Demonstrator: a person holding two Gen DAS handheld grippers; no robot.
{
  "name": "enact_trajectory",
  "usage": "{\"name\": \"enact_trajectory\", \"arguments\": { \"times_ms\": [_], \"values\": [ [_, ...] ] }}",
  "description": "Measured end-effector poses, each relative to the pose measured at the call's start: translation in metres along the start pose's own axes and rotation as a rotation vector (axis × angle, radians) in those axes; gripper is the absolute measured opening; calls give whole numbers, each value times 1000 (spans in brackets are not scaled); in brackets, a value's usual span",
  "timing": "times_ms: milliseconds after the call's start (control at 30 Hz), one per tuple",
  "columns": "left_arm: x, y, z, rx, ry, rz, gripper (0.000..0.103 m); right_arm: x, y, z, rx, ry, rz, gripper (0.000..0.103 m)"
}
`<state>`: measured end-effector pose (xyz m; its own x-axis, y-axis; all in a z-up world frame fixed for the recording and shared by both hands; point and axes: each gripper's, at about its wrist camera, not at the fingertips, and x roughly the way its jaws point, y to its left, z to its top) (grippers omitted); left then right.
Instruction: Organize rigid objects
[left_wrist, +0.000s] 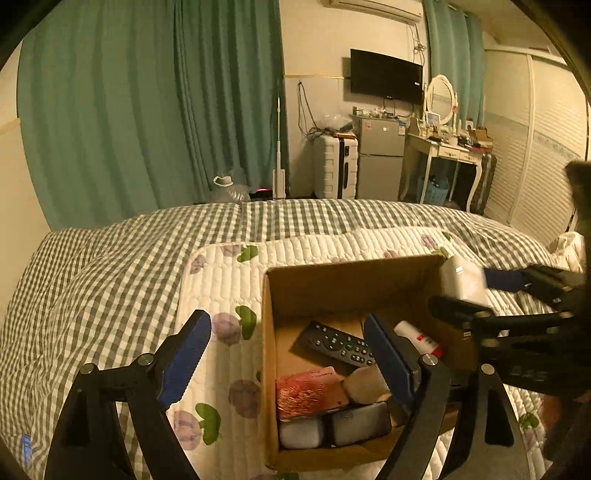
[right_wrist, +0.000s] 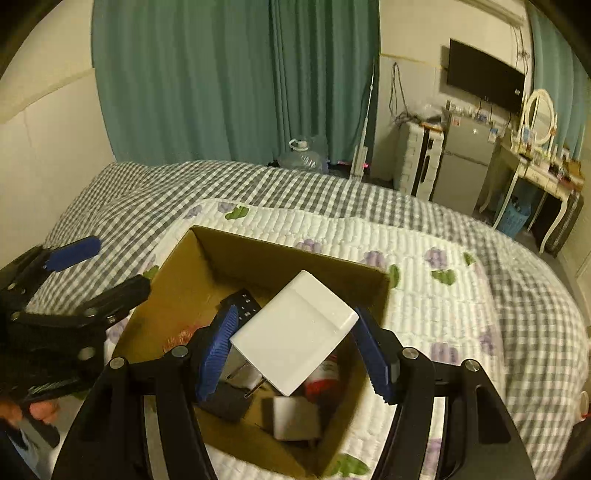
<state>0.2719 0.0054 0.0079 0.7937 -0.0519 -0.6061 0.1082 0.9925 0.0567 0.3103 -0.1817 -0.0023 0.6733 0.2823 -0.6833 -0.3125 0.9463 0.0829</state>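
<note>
A: What is the biggest thing here?

B: The bed. It has a grey and white checked cover, and on top of it lies a white quilted blanket with purple flowers and green leaves. Far behind the bed hang green curtains.

A: And on the blanket?

B: An open cardboard box stands on it. In the left wrist view the box is on the right side of the picture, near the camera.

A: What is inside the box?

B: A black remote control lies on the bottom, toward the far side. Nearer there is a red and pink packet, a beige rounded object just beside it, and two grey cases at the near wall. A white tube with a red label lies on the right side.

A: Where are the tools?

B: The left gripper is near the box. Its blue fingers are wide apart and hold nothing; the left one is over the blanket and the right one is over the box. The right gripper is above the box.

A: Does the right one hold something?

B: Yes. Its blue pads press on the two sides of a white charger. The charger is tilted, with the metal prongs toward the camera, and it hangs over the open box, apart from the things below.
</note>
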Motion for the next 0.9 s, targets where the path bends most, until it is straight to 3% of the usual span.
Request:
{"name": "enact_trajectory", "arguments": {
  "times_ms": [233, 467, 533, 667, 900],
  "values": [
    [12, 6, -2, 27, -11, 20, 87, 68, 11, 9, -20, 84, -38, 64],
    [27, 13, -7, 22, -6, 17, 87, 97, 7, 16, 6, 92, -54, 66],
    [26, 12, -8, 22, -5, 12, 87, 91, 5, 18, 16, 58, -83, 74],
    [6, 8, -4, 40, -29, 13, 87, 66, -2, 21, 61, 25, -67, 74],
    [-73, 0, 20, 20, -146, -11, 87, -41, 1, 35, 55, -99, -97, 74]
  ]
}}
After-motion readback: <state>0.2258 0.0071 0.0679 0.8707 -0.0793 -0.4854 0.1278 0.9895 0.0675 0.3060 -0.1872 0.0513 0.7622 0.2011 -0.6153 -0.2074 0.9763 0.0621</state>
